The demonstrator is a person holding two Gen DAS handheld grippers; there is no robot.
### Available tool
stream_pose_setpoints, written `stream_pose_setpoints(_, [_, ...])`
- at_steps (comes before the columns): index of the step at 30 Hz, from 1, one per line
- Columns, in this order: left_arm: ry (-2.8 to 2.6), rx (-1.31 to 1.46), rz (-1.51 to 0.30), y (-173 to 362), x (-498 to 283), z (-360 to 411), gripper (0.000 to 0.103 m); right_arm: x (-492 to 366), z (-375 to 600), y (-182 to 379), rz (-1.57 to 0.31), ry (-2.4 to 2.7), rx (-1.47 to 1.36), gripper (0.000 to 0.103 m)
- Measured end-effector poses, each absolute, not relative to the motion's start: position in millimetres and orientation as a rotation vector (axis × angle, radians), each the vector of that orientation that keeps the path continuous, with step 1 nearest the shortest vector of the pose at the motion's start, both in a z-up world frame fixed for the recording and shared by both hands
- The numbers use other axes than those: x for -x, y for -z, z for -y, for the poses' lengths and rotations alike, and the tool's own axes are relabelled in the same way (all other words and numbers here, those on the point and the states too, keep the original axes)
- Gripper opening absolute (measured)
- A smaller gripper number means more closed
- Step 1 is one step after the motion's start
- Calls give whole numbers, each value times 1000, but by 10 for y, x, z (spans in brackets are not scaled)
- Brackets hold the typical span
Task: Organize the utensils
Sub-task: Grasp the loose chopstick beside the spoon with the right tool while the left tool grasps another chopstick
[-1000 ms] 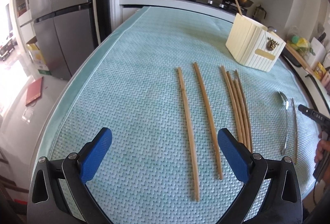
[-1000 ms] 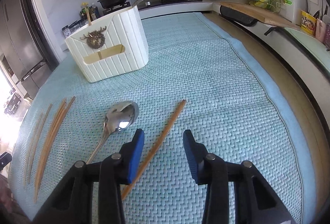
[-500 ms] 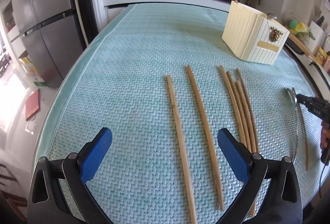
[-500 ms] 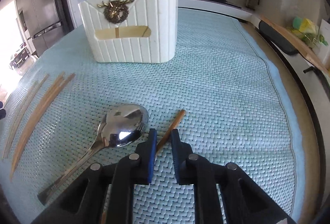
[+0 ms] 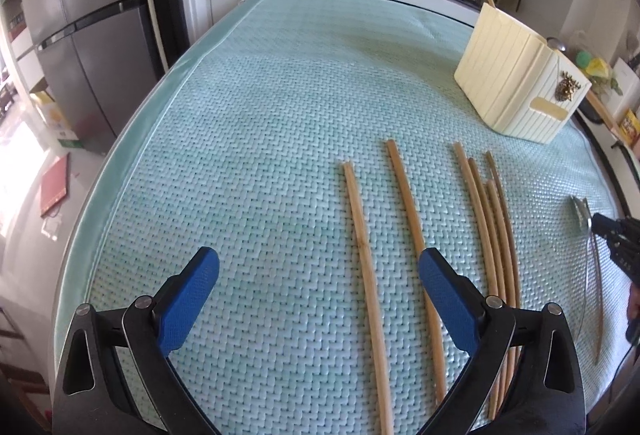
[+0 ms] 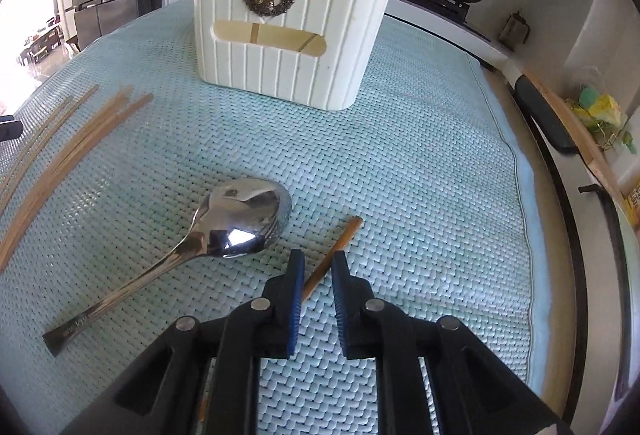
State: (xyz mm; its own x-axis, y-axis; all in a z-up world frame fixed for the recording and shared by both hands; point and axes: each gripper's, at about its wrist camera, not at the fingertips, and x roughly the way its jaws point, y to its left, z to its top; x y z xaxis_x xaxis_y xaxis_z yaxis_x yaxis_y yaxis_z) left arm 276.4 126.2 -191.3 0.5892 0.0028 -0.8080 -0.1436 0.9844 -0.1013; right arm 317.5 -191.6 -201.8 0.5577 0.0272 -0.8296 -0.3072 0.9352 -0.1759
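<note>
A kitchen desk is covered by a green woven mat (image 5: 260,139), with a fridge (image 5: 92,47) and a stove (image 6: 440,1) seen behind. Loose chopsticks (image 5: 486,219) are laid in rows on the mat, and a spoon (image 6: 224,231) lies beside them. A white holder (image 6: 284,31) is stood farther back, with one stick seen inside. A single chopstick (image 6: 340,243) is clamped by the right gripper (image 6: 316,275), whose jaws have just been closing. The left gripper (image 5: 320,275) is held wide apart above the mat.

My right gripper (image 6: 317,267) has just closed on the lone chopstick (image 6: 334,255); my left gripper (image 5: 318,271) slid toward the chopsticks.
</note>
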Motion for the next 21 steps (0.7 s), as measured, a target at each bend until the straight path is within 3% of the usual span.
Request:
stream_pose_setpoints(4, [-120,119,-961,2005,-2946,-1219,89,-3160,2040,2007,-982,-184,199,15])
stream_pose_setpoints(7, [-137,63,-990,2093,-3051,-1148,85,-3172,2186,1996,-1006,-170,89,31])
stream_pose_setpoints(14, [-96,51,-1014,2070,-3214,-1084,80,-3309,2206,2003,-1046,-157,65,33])
stream_pose_setpoints(16, [-80,43,-1023,2040,-3251,-1048,60,-3408,2148,2015,-1050,-138,104,30])
stream_pose_setpoints(17, [-72,32,-1024,2028,-3262,-1019,51,-3453,2134,2006,-1043,-125,110,10])
stream_pose_setpoints(19, [-42,22,-1026,2012,-3287,-959,7,-3550,2145,2010,-1050,-118,88,6])
stream_pose_setpoints(21, [-37,6,-1023,2014,-3306,-918,5,-3626,2192,2011,-1050,-124,58,6])
